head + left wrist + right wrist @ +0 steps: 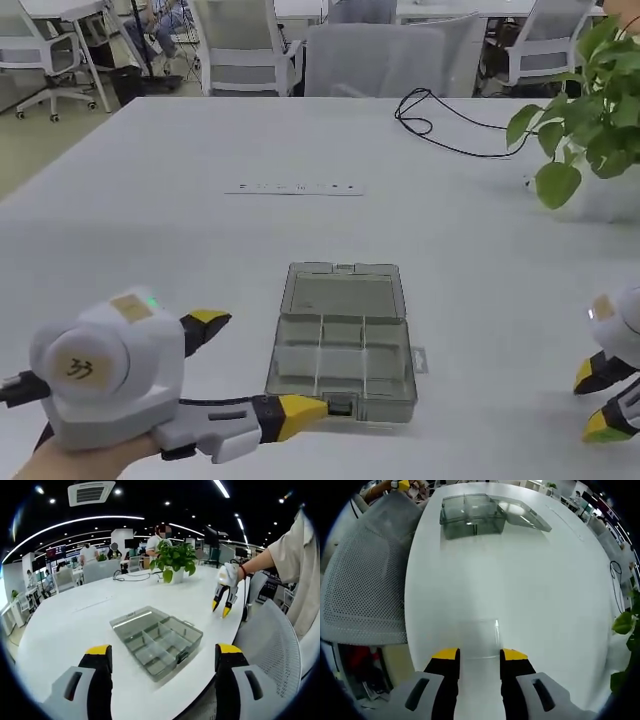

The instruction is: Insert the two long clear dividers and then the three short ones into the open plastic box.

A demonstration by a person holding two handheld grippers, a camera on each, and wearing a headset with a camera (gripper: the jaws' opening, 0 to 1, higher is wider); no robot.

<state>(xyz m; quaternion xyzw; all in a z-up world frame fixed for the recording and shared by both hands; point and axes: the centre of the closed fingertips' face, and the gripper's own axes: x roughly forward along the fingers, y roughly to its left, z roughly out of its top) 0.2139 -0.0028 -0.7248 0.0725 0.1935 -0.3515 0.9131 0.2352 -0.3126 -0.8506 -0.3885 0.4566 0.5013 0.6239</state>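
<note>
- Right gripper (pixel 479 655), at 4 o'clock of the box and well apart from it: jaws part-open, with a clear divider (pixel 479 636) flat between the tips, near the table (pixel 180 230) edge. I cannot tell if it is pinched or only lying there. A weak hold on so slick a sheet could let it swing or fall on the way over
- Left gripper (pixel 252 365), at 8 o'clock of the box: jaws wide and empty, one tip just beside the front wall. A careless nudge could slide the light box off line
- Box (pixel 380 405), open at the table's middle, lid lying back at 12 o'clock: its cells look walled off — a late piece could miss its slots, tilt and jam, or knock seated walls loose
- Thin strip (pixel 295 188) at 12 o'clock, well apart from the box: too faint to name — if it is a divider, it is easily overlooked
</note>
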